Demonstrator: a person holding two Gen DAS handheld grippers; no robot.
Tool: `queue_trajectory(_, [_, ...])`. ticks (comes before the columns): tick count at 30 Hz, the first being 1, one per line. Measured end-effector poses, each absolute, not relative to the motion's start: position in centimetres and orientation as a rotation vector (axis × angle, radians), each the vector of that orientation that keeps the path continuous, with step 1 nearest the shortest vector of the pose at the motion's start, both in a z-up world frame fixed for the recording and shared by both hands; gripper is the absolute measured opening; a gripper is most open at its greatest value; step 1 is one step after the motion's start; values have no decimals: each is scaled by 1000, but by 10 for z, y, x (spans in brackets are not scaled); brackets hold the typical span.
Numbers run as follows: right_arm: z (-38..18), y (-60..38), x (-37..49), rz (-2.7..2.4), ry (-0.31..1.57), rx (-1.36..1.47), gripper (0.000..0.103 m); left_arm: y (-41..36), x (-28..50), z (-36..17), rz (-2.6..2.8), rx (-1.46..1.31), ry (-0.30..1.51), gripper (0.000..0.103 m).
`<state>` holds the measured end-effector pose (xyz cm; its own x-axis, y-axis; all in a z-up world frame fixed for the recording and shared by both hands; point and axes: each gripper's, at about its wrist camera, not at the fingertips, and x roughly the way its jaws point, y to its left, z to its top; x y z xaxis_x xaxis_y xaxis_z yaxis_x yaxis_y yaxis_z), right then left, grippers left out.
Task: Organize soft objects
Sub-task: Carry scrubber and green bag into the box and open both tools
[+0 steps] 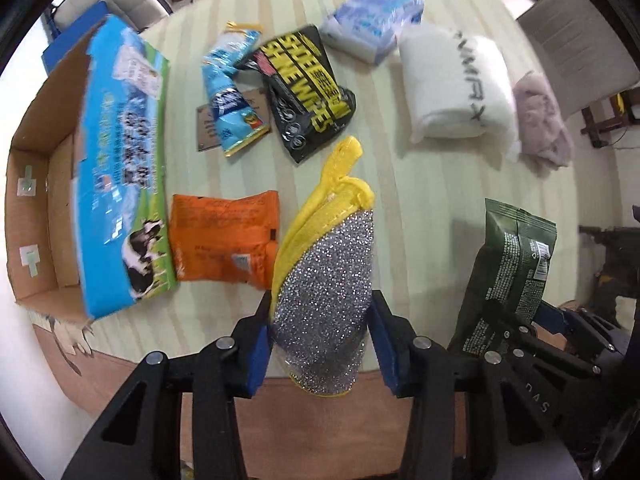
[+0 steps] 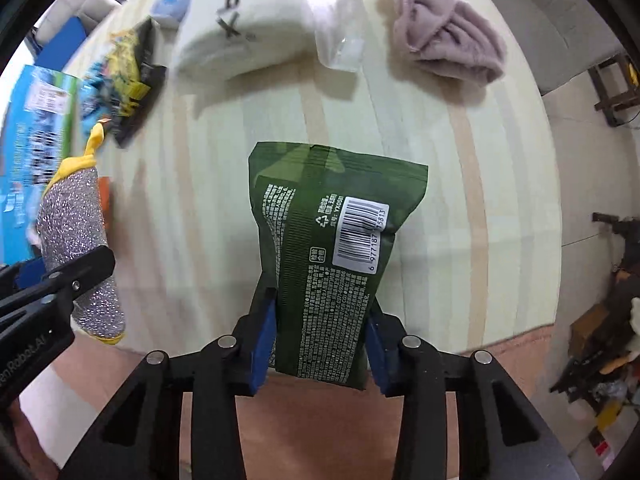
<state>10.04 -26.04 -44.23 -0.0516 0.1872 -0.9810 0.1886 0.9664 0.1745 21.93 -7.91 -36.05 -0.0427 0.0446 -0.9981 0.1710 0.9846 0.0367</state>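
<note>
**Both hands full over the striped table**

Your left gripper (image 1: 320, 312) has its jaws pinching a scrubbing cloth (image 1: 326, 280) — sparkly silver on one side, yellow on the other — with the yellow end flopping forward above the table (image 1: 420, 184). Your right gripper (image 2: 320, 320) is clamped on a green packet (image 2: 328, 248), barcode side up, held just past the table's near edge. The two grippers sit side by side; you can see the cloth at the left of the right wrist view and the packet at the right of the left wrist view.

Rest of the stuff on the table:
- orange packet (image 1: 226, 240) lying flat, just beside the cardboard box (image 1: 36, 208) with the blue cow-print flap
- black and yellow wipes pack (image 1: 308, 92) near the middle, with a blue snack bag (image 1: 234, 92) overlapping a brown card next to it
- blue and white pack (image 1: 372, 16) at the far side
- white rolled towel (image 1: 456, 84) — a mauve towel (image 1: 544, 120) touching its right side

Things look a bit blurred on the left.
</note>
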Motion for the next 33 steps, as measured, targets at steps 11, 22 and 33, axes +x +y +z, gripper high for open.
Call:
queue_trajectory(11, [-264,-233,131,278,1431,280,42,26,246,-220,-117,-106,1444,42])
queue_trajectory(22, [-222,-11,269,403,1372,221,42,190,365,-231,-86,-201,1497,42])
queue_trajectory(33, [-347,135,398,279,1558,100,42,246,438,-355,-173,-260,1738,42])
